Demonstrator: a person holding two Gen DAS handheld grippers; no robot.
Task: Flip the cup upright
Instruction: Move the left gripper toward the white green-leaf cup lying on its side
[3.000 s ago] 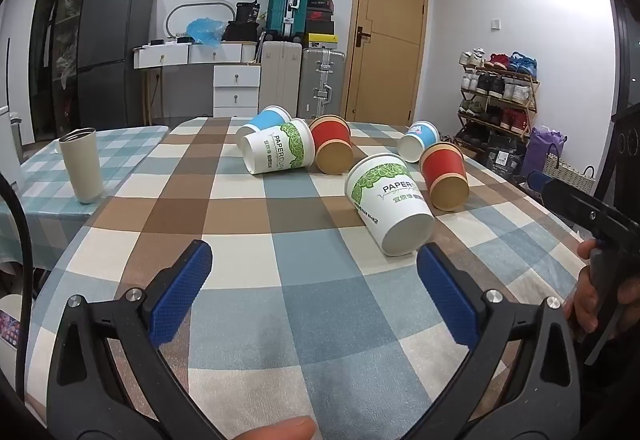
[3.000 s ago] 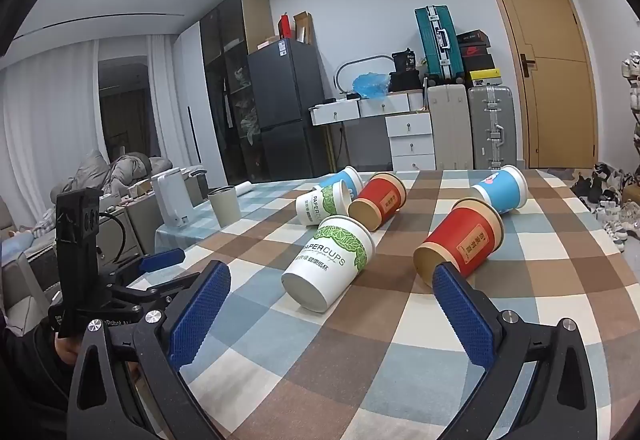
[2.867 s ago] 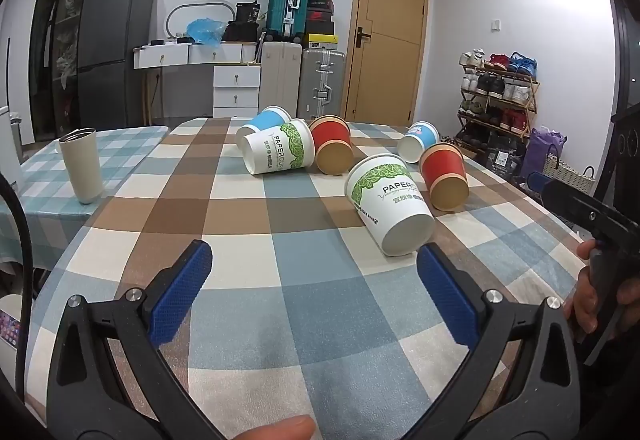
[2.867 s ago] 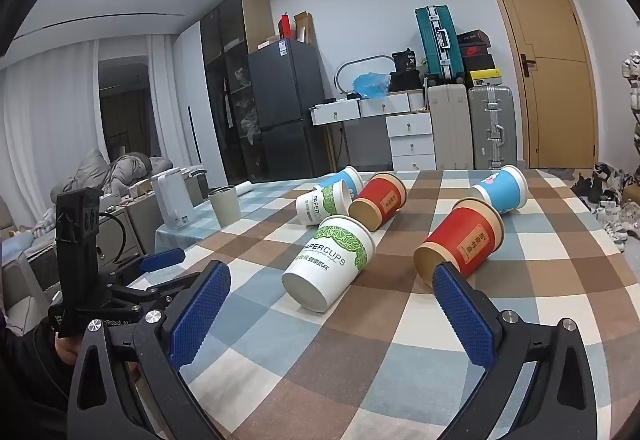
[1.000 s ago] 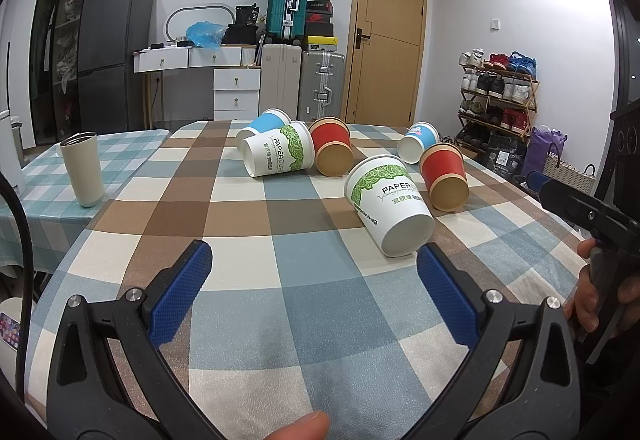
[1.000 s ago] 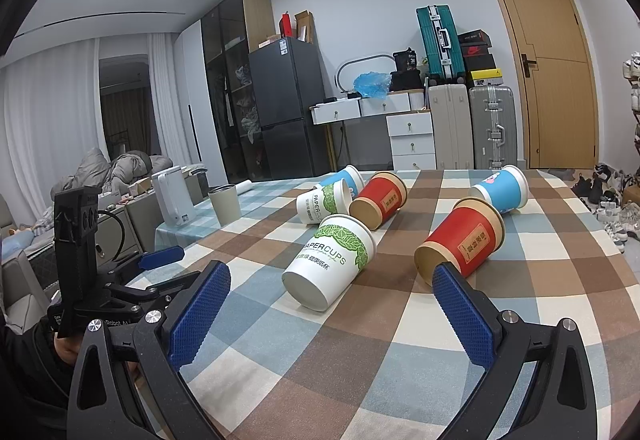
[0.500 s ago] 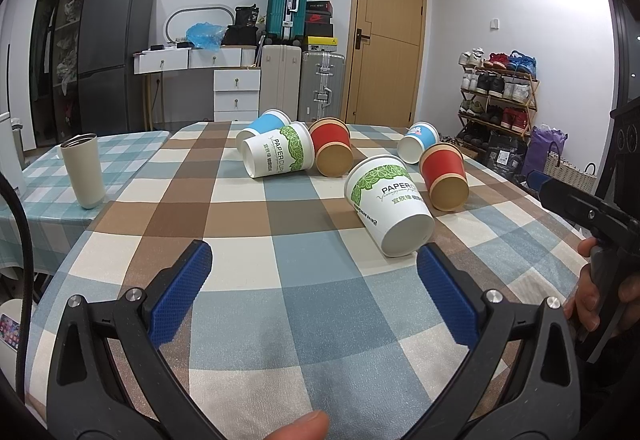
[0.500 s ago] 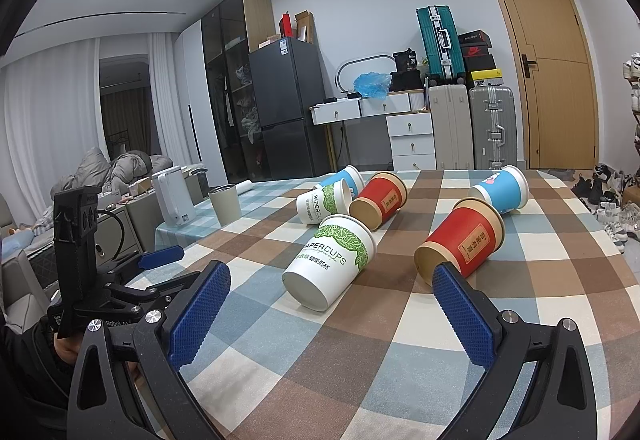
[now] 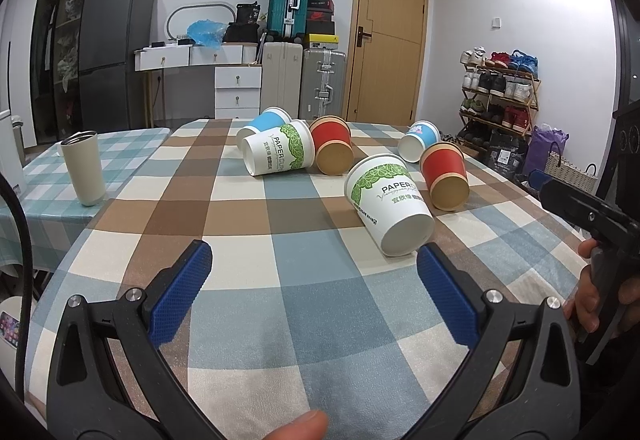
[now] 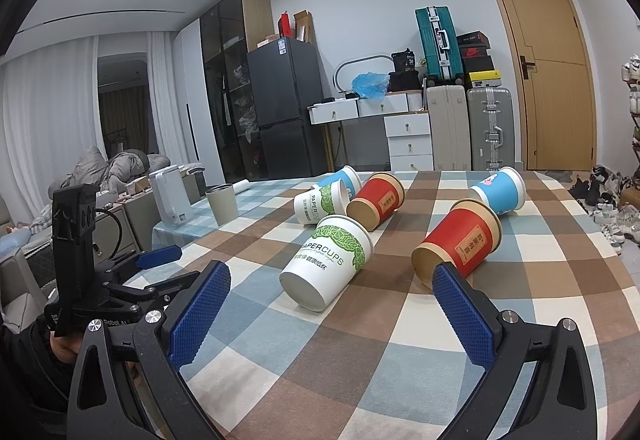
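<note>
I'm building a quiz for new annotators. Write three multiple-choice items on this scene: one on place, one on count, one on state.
1. Where does the tumbler stand?
A. on the side table
B. among the cups
C. on the floor

2. How many paper cups lie on the table?
A. four
B. six
C. eight

3. How are the right gripper's fingers?
A. shut on a cup
B. shut, empty
C. open, empty

Key: 1 A, the tumbler stands apart on the side table. 2 B, two white, two red, two blue on the table. 3 C, the right gripper gapes, nothing between.
</note>
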